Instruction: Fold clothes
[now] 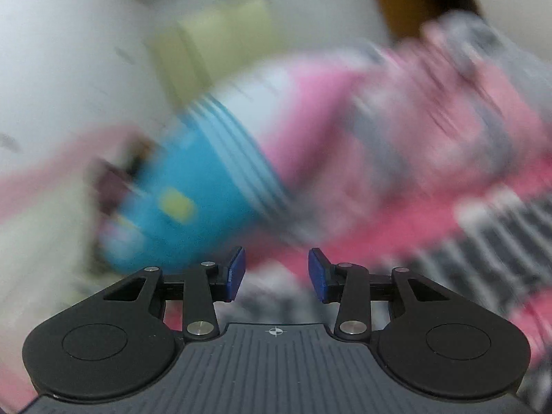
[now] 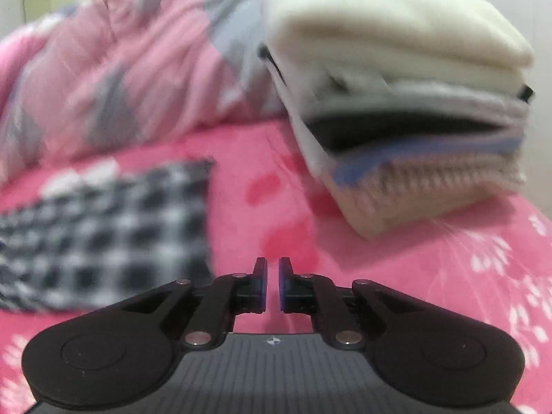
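Blue pads first: the left gripper [image 1: 276, 274] holds its fingers wide apart with nothing between them. Behind that gap, heavily blurred, a checked cloth [image 1: 490, 238] shows at lower right on the pink blanket [image 1: 362, 238]. Further out and to the left sits a blue shape [image 1: 193, 189] with white stripes and a yellow patch; too smeared to say what it is. Past it, a pink and grey quilt [image 1: 431, 103] bunches up toward the right, with a pale wall [image 1: 69, 51] behind.

Over to the right gripper [image 2: 272, 284]: fingers nearly together, only a thin slit left, and nothing caught in it. It hovers just above the pink blanket [image 2: 396, 258], which has white flower marks on the right. To the left lies the checked cloth [image 2: 103, 238], black and white, spread flat. Ahead and right stands a stack [image 2: 407, 120] of folded clothes, cream on top, then grey, black, a blue edge and a knit piece at the bottom. Behind, the quilt [image 2: 120, 79] lies rumpled, touching the stack's left side.
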Tool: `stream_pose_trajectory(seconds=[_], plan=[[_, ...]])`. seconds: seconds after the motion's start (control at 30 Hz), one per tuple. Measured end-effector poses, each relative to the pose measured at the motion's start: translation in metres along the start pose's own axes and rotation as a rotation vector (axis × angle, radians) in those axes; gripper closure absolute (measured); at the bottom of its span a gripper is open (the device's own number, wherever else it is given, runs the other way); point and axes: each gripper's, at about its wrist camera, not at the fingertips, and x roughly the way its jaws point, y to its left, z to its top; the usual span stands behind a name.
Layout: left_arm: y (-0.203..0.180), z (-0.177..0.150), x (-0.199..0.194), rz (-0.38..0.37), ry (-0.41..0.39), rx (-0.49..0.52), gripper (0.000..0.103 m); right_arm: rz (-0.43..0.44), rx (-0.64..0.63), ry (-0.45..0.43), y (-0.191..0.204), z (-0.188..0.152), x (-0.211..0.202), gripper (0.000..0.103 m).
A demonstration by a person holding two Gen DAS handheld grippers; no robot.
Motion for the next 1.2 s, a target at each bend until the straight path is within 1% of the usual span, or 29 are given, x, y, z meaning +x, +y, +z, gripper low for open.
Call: stream_pose_trajectory(seconds=[0.07,0.13,0.17,0.2,0.27,0.3,0.37,0.43,0.5,0.53,0.57,0.63,0.67,0.7,0.77,0.8,0.93,1.07,1.2], plan=[[-0.031,-0.018,0.026,-0.06,0.03,0.027,0.063,0.053,-0.028,-0.023,0.017,0.015,0.006,0.094],[-0.059,-0.034,0.048,-0.112,0.05,0.053,0.063,0.116,-0.034,-0.033,0.034,0.031,0.027,0.081],[-0.073,-0.041,0.059,-0.138,0.06,0.065,0.063,0.146,-0.036,-0.038,0.042,0.039,0.038,0.066],[-0.087,-0.049,0.07,-0.164,0.07,0.078,0.063,0.155,-0.024,-0.03,0.044,0.047,0.053,0.059],[-0.115,-0.064,0.092,-0.217,0.09,0.103,0.063,0.172,0.001,-0.012,0.05,0.063,0.084,0.059],[-0.123,-0.07,0.099,-0.234,0.099,0.109,0.063,0.172,0.023,0.005,0.05,0.072,0.102,0.058],[-0.123,-0.08,0.102,-0.253,0.116,0.109,0.063,0.167,0.065,0.04,0.051,0.088,0.132,0.056],[-0.118,-0.092,0.1,-0.273,0.123,0.111,0.063,0.162,0.098,0.082,0.046,0.095,0.162,0.055],[-0.115,-0.099,0.095,-0.276,0.092,0.12,0.063,0.167,0.121,0.126,0.042,0.098,0.184,0.055],[-0.114,-0.101,0.093,-0.276,0.076,0.121,0.063,0.165,0.109,0.141,0.044,0.096,0.191,0.056],[-0.113,-0.102,0.093,-0.278,0.067,0.113,0.063,0.161,0.067,0.129,0.049,0.093,0.189,0.057],[-0.111,-0.103,0.094,-0.284,0.056,0.089,0.063,0.151,-0.001,0.118,0.057,0.089,0.186,0.078],[-0.11,-0.102,0.094,-0.286,0.051,0.079,0.063,0.153,-0.013,0.122,0.059,0.089,0.185,0.096],[-0.11,-0.102,0.097,-0.286,0.047,0.073,0.063,0.155,-0.024,0.125,0.062,0.088,0.184,0.098],[-0.11,-0.1,0.096,-0.279,0.027,0.071,0.063,0.119,-0.073,0.098,0.069,0.087,0.181,0.099],[-0.11,-0.1,0.096,-0.277,0.021,0.071,0.063,0.097,-0.097,0.065,0.072,0.088,0.178,0.1],[-0.109,-0.101,0.099,-0.288,0.035,0.059,0.063,0.044,-0.119,0.007,0.078,0.094,0.184,0.1],[-0.101,-0.102,0.1,-0.32,0.046,0.02,0.063,-0.012,-0.155,0.002,0.086,0.091,0.204,0.1],[-0.096,-0.104,0.102,-0.338,0.047,-0.003,0.063,-0.038,-0.149,-0.017,0.089,0.086,0.216,0.099]])
